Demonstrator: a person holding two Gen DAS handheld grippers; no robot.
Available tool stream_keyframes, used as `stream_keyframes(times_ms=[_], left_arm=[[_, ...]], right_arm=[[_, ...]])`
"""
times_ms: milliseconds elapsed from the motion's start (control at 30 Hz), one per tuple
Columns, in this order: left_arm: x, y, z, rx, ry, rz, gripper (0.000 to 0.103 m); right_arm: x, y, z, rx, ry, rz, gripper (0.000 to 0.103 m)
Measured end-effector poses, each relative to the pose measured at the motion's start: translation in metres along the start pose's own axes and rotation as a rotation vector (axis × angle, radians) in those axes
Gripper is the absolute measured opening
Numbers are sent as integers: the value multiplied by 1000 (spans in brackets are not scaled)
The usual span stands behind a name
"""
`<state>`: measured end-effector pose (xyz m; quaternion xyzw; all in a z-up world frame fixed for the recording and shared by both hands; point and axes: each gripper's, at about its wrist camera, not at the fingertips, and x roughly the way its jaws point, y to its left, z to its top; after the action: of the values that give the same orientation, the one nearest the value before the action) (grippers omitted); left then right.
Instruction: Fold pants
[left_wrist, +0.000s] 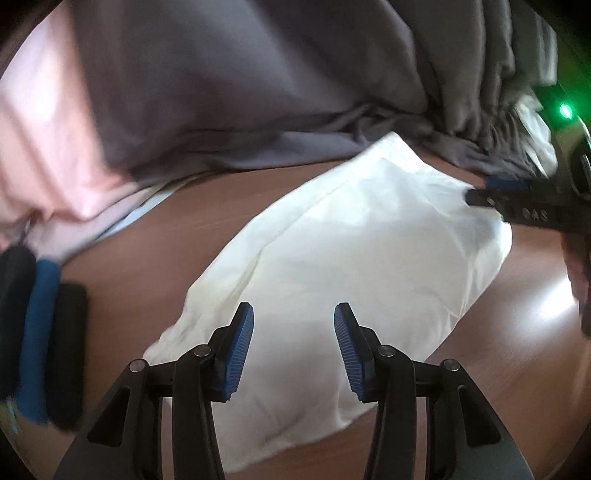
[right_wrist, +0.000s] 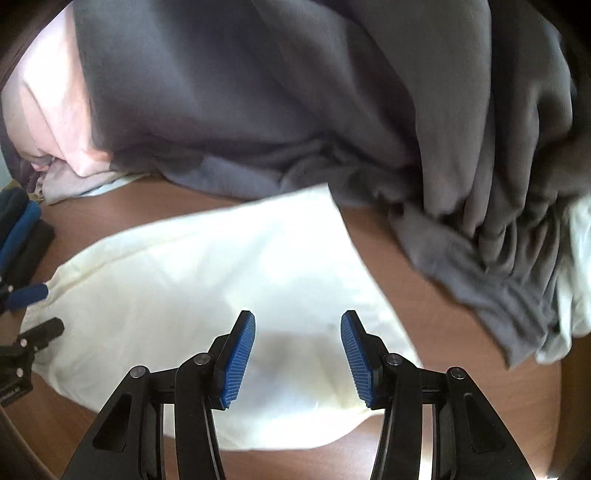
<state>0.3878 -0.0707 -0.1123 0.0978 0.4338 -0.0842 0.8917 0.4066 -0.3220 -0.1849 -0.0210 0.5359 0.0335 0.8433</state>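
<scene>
Cream cotton, the folded pants (left_wrist: 354, 280) lie flat on the brown wooden surface (left_wrist: 177, 236), which serves as landmark for everything else. Both grippers hang above the pants with nothing between their blue pads: the left gripper (left_wrist: 293, 349) stands about half open over the end of the pants nearer the rolled items, and the right gripper (right_wrist: 297, 356) is likewise about half open and empty over the other end. In the left wrist view the right gripper's fingers reach in just over the pants' far edge.

My judgement is that a fold has been laid down and the cloth let go. To finish this step well, lift both grippers straight clear so the pads do not drag the top layer, check that the edges sit aligned, then press out any puff before another fold.

Behind the pants, at the surface's far side, sits a heap of other clothes: 1 grey garment (right_wrist: 258, 92) spread across it, 1 pink garment (left_wrist: 40, 147) toward the left, and a pale cloth (right_wrist: 576, 258) showing at the right, blurred. Beside the pants at the surface's left edge I count 3 rolled items (left_wrist: 40, 332), 1 blue between 2 dark, though blur makes that count uncertain. Grippers: 2. Pants: 1.
</scene>
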Motion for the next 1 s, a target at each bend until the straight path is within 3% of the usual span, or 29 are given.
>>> stream_keyframes(times_ms=[100,167,267,467,633,1000], left_arm=[[-16,5,-15,-97,-38,39,46],[-21,4,-22,-110,-50,61,46],[-19,-6,-26,-78,-65,100,46],[-3,-25,-15,-12,-61,132,46],[7,-31,-4,-7,-61,139,52],[20,-38,-7,32,-8,146,52]], right_arm=[[-17,-11,-14,119,-31,-7,49],[-34,-19,-24,208,-69,-33,49],[-48,-32,-42,319,-112,-88,49],[-44,-62,-57,502,-136,-82,49],[-29,-80,-64,656,-122,-7,56],[3,-89,-60,720,-97,19,57]])
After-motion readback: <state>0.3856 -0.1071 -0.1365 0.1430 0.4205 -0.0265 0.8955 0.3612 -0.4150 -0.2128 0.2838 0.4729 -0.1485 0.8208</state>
